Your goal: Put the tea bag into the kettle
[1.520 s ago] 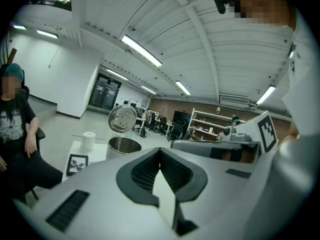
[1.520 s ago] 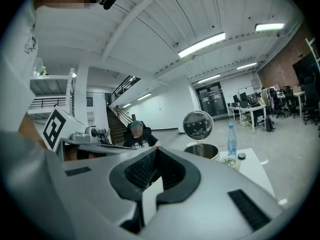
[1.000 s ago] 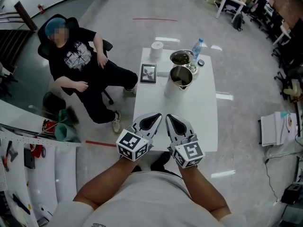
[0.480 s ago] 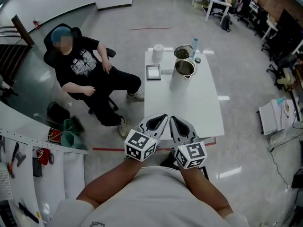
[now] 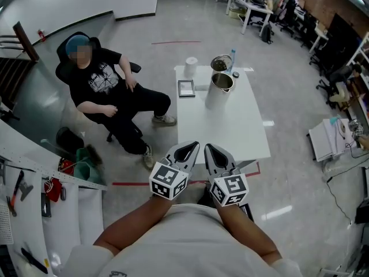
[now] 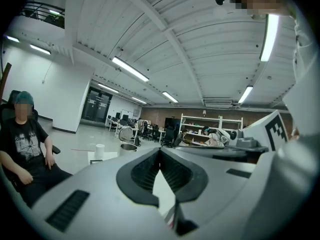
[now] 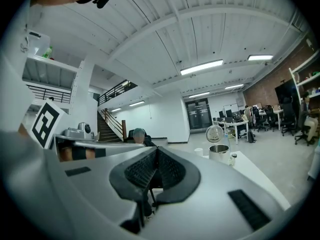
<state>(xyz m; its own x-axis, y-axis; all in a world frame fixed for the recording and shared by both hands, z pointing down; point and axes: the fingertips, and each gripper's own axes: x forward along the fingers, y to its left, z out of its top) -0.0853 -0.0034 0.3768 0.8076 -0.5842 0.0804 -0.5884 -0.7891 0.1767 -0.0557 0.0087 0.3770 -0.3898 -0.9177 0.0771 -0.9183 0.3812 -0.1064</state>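
While both grippers are held side by side in front of the person's chest, the head view shows the left gripper (image 5: 191,148) and the right gripper (image 5: 210,150) pointing toward the near edge of a white table (image 5: 242,137), with their tips almost touching each other. The kettle (image 5: 219,90) stands at the table's far end with its lid (image 5: 221,63) swung up and open. A water bottle (image 5: 232,59) is just behind it, a white roll (image 5: 191,66) stands at the far left corner, and a small dark frame (image 5: 186,88) lies to the kettle's left. No tea bag can be made out at this size. A seated person (image 5: 109,91) is on a chair left of the table.

In the left gripper view, the left gripper (image 6: 160,151) has its ribbed pads meeting at the tip with nothing held between them. The kettle (image 6: 129,147) and the roll (image 6: 100,148) show far ahead.

In the right gripper view, the right gripper (image 7: 156,151) is likewise fully closed and empty. The kettle (image 7: 218,153) stands well ahead to the right on the table (image 7: 255,176).
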